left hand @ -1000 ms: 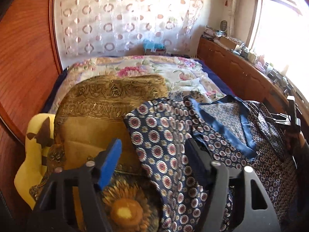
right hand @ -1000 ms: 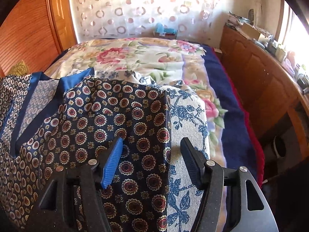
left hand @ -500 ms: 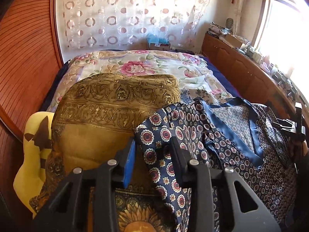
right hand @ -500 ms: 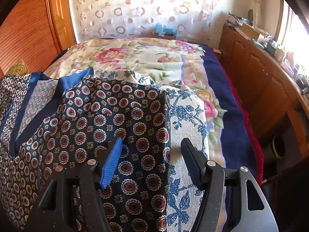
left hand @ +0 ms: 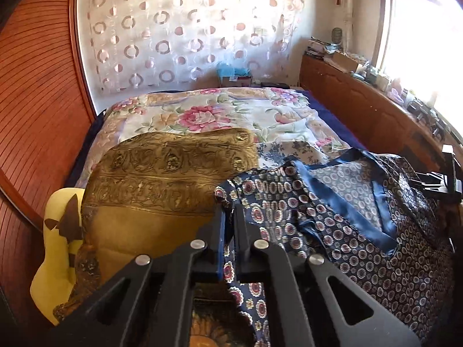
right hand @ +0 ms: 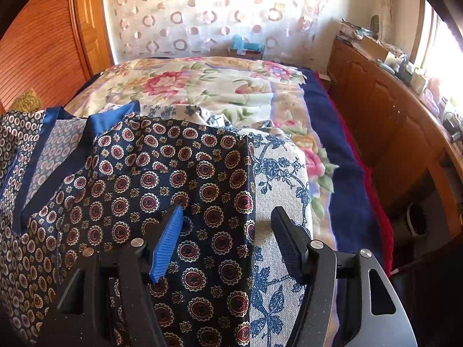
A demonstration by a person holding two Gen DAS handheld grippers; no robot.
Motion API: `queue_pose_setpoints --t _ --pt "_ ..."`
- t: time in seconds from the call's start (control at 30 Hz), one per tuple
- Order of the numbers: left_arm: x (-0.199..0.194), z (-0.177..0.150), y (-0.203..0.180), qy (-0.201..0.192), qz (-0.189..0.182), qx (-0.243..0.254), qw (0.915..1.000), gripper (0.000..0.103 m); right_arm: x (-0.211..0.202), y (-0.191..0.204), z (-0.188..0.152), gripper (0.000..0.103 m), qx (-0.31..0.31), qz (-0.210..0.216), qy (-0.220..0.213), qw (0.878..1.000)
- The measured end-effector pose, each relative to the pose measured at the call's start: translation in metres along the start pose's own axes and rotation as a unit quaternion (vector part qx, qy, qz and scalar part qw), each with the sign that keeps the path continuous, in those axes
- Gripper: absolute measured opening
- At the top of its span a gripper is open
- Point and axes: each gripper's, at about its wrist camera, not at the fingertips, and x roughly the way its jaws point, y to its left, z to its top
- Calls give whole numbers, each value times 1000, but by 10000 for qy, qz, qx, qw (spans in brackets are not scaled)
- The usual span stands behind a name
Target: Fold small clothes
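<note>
the jaws of the left gripper point(left hand: 228, 217) are pinched together on the left edge of a navy patterned garment point(left hand: 332, 219), with a thin fold of the medallion-print cloth caught between the pads. the jaws of the right gripper point(right hand: 228, 231) stand wide apart, gripping nothing; the blue ribbed pad point(right hand: 167, 245) hovers over the garment point(right hand: 173, 190) and the black pad point(right hand: 286, 243) over a cushion printed with blue flowers point(right hand: 280, 173), so the garment's right edge runs down between them.

the garment lies spread across the near end of the bed, its plain blue satin trim point(left hand: 344, 211) framing a paler lining at the neck. its right part rests on the blue-flowered cushion. just to its left sits a gold brocade cushion point(left hand: 162, 173), and beside that a yellow soft toy point(left hand: 55, 257). beyond them a floral bedspread point(left hand: 220, 115) covers the bed, with a dark blue blanket point(right hand: 344, 156) along its right side. a long wooden cabinet point(right hand: 387, 107) lines the right wall under a bright window, and a sheer curtain with ring patterns point(left hand: 185, 29) hangs behind the bed.
</note>
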Motion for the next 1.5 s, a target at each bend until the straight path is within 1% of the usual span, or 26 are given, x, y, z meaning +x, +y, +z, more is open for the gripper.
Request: queue_pose_setpoints --t 0.13,0.23,0.27,0.33,0.37,0.5,0.6,0.67,0.7,0.77,0.8,0.83,0.87,0.93,0.97,1.03,1.17,1.23,1.3,1.37,1.5 --pt "-8 0 -7 -118 -63 65 9999 0 -1 0 0 65 3 -4 -2 10000" --pt "-18 0 -18 -226 -195 128 9995 0 0 0 0 65 0 -9 -3 10000" --pt "-23 -1 -24 -299 -177 149 9993 0 0 -1 0 65 16 6 1 10000" --pt "-33 -2 -33 -415 -297 198 9985 0 -1 -2 0 65 52 73 14 10000" --pt "-38 -4 -38 -461 -359 219 9980 0 0 -5 1 65 65 182 79 9998" --pt "-52 -16 -54 -555 -600 269 9963 0 2 -19 11 59 45 240 231 9994" --pt "-60 -25 -58 -581 -721 235 9954 0 9 -25 21 49 35 191 272 9994" --pt "-65 -31 -58 -599 -764 194 9951 0 13 -27 28 45 60 265 289 9992" --pt "-69 -34 -58 -606 -780 182 9949 0 16 -30 32 41 97 260 319 9991" --pt "-76 -40 -60 -637 -785 174 9947 0 20 -30 38 28 47 187 363 9992" --pt "-79 -43 -60 -654 -786 162 9946 0 21 -28 40 8 7 212 383 9990" --pt "-83 -46 -60 -669 -792 147 9945 0 21 -25 41 2 -52 218 397 9990" --pt "-86 -48 -60 -693 -796 130 9943 0 18 -21 41 1 -129 164 358 9991" --pt "-96 -55 -60 -759 -798 110 9939 0 6 -8 39 0 -203 104 193 9996" --pt "-101 -59 -59 -789 -808 96 9936 0 -5 -6 38 0 -222 94 19 9997" --pt "-110 -67 -56 -841 -817 61 9931 0 -22 2 35 0 -259 47 -194 9995" --pt "-131 -84 -51 -981 -813 -47 9918 0 -78 12 19 0 -250 39 -759 9968" --pt "-140 -93 -47 -1048 -805 -109 9912 0 -101 14 8 0 -208 72 -944 9953" --pt "-153 -105 -42 -1136 -785 -201 9902 0 -130 12 -11 0 -149 96 -1125 9935" --pt "-164 -117 -37 -1206 -773 -306 9892 0 -150 11 -27 0 -85 101 -1224 9924" --pt "-194 -151 -20 -1395 -678 -548 9864 0 -193 -1 -80 0 129 45 -1346 9908"
